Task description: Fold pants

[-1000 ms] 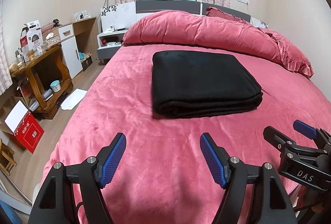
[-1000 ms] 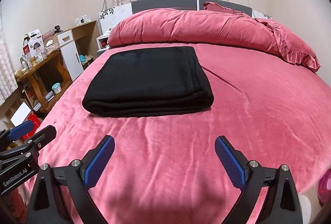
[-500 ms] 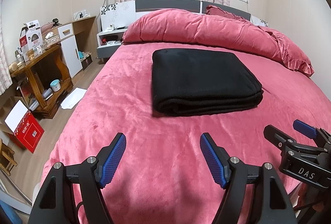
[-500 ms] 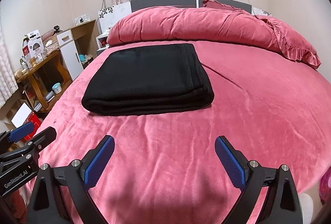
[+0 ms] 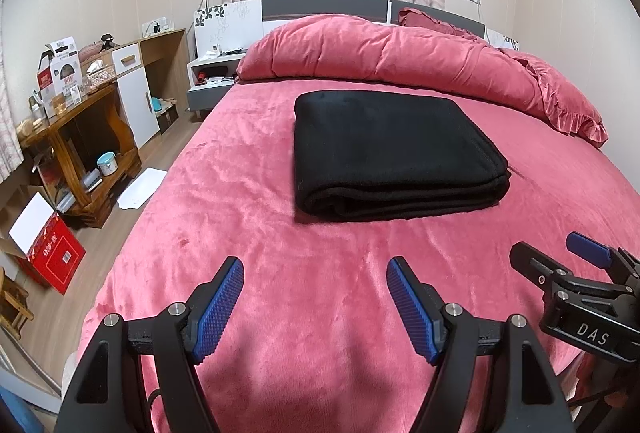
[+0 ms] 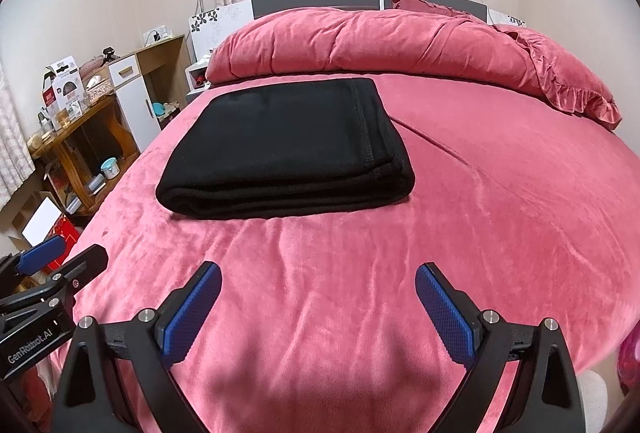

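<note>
The black pants (image 5: 390, 149) lie folded into a thick flat rectangle on the pink bed (image 5: 248, 233); they also show in the right wrist view (image 6: 288, 149). My left gripper (image 5: 316, 273) is open and empty, held above the bed well short of the pants' near edge. My right gripper (image 6: 318, 273) is open and empty, also short of the pants. The right gripper shows at the right edge of the left wrist view (image 5: 560, 257), and the left gripper at the left edge of the right wrist view (image 6: 60, 257).
A rolled pink duvet (image 5: 392, 53) and a ruffled pillow (image 5: 560, 101) lie at the head of the bed. A wooden desk (image 5: 80, 137), a white cabinet (image 5: 136, 97), a nightstand (image 5: 212, 81) and a red box (image 5: 52, 257) stand left of the bed.
Both grippers have tilted slightly, so the bed and pants sit a little lower in both views. The pants have not moved. Both grippers stay open.
</note>
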The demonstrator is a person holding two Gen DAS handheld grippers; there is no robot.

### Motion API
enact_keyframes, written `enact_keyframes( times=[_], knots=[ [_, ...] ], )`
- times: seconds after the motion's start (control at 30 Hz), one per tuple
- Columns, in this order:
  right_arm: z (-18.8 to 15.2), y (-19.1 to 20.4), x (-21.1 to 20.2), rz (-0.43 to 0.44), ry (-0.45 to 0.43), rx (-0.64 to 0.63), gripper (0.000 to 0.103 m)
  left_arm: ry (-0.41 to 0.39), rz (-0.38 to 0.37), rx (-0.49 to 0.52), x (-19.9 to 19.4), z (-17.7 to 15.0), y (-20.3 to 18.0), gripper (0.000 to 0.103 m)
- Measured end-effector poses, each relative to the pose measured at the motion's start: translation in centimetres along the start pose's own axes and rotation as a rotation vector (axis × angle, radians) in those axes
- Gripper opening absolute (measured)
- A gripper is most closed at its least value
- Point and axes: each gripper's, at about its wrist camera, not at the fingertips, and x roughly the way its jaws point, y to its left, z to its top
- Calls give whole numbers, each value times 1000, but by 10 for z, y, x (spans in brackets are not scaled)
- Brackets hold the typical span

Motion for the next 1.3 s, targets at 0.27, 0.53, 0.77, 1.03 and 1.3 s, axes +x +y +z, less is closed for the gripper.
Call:
enact_keyframes(
  times=[0.27,0.53,0.77,1.03,1.3],
  knots=[
    [-1,-1,3,4,15,2,98,13,-2,3,4,0,1,75],
    [-2,-1,4,6,21,3,98,22,-2,3,6,-1,1,75],
    [-3,-1,6,7,25,4,98,33,-1,1,9,-3,1,75],
    [-3,-1,8,10,30,6,98,44,-2,-2,12,-4,2,75],
    [-4,0,10,12,33,9,98,55,0,1,15,-5,1,75]
  ],
)
